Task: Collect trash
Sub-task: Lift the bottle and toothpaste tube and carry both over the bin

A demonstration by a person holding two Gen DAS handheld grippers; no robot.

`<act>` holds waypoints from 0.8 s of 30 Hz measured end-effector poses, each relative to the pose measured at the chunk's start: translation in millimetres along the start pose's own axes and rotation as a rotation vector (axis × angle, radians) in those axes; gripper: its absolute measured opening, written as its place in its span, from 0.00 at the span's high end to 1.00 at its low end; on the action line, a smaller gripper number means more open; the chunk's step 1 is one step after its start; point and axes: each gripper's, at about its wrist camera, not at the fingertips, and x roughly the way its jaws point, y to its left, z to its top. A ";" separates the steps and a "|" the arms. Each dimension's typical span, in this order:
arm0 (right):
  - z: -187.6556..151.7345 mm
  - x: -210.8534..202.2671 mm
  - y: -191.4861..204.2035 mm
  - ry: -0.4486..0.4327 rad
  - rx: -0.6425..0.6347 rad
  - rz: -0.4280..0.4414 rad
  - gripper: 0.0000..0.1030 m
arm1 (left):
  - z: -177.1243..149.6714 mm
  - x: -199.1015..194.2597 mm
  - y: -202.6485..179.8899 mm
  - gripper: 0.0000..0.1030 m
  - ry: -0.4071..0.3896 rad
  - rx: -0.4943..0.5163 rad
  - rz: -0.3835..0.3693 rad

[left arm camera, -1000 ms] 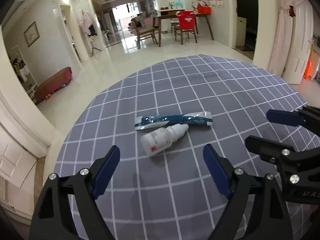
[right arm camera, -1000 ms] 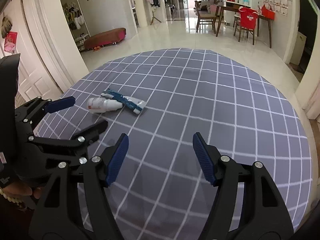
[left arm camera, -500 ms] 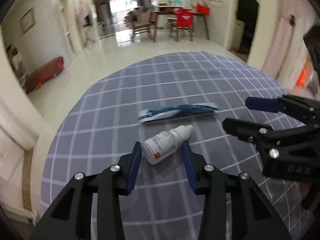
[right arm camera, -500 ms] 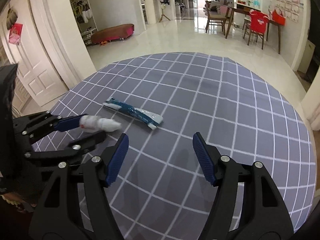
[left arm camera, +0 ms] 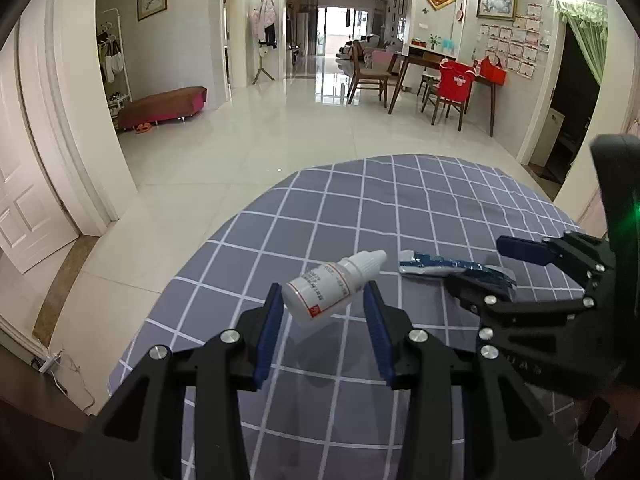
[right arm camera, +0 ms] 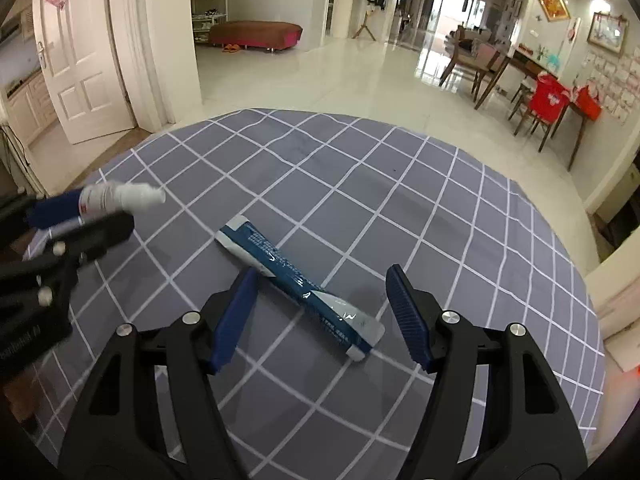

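Observation:
A small white dropper bottle (left arm camera: 332, 288) with a red-edged label sits tilted between the blue pads of my left gripper (left arm camera: 322, 300), which is shut on it and holds it just above the table; its shadow falls on the cloth below. The same bottle (right arm camera: 120, 198) shows at the left of the right wrist view. A blue and silver wrapper (right arm camera: 296, 280) lies flat on the grey checked tablecloth (right arm camera: 400, 184). My right gripper (right arm camera: 322, 280) straddles the wrapper with its jaws closing, and the pads stand clear of it. In the left wrist view the wrapper (left arm camera: 436, 265) lies beside the right gripper (left arm camera: 486, 266).
The round table's edge (left arm camera: 192, 248) drops to a glossy tiled floor on the left. White doors, a low red bench (left arm camera: 164, 106) and a dining set with a red-covered chair (left arm camera: 454, 82) stand far off.
The left jaws came in and shut on the bottle, then lifted it and carried it left. The right gripper moved over the wrapper and its jaws narrowed.

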 end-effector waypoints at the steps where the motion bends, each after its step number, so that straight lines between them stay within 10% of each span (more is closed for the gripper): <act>1: -0.4 -1.1 -1.0 -0.001 0.005 -0.003 0.67 | 0.7 2.0 -2.6 0.61 0.002 0.004 -0.002; 4: -4.2 -5.6 -1.6 0.024 -0.010 -0.004 0.88 | 0.0 -0.6 -8.6 0.61 0.009 0.003 -0.011; 24: -180.5 -213.3 -91.9 -0.224 0.339 0.003 0.90 | -41.1 -112.4 -176.0 0.61 -0.050 0.142 -0.249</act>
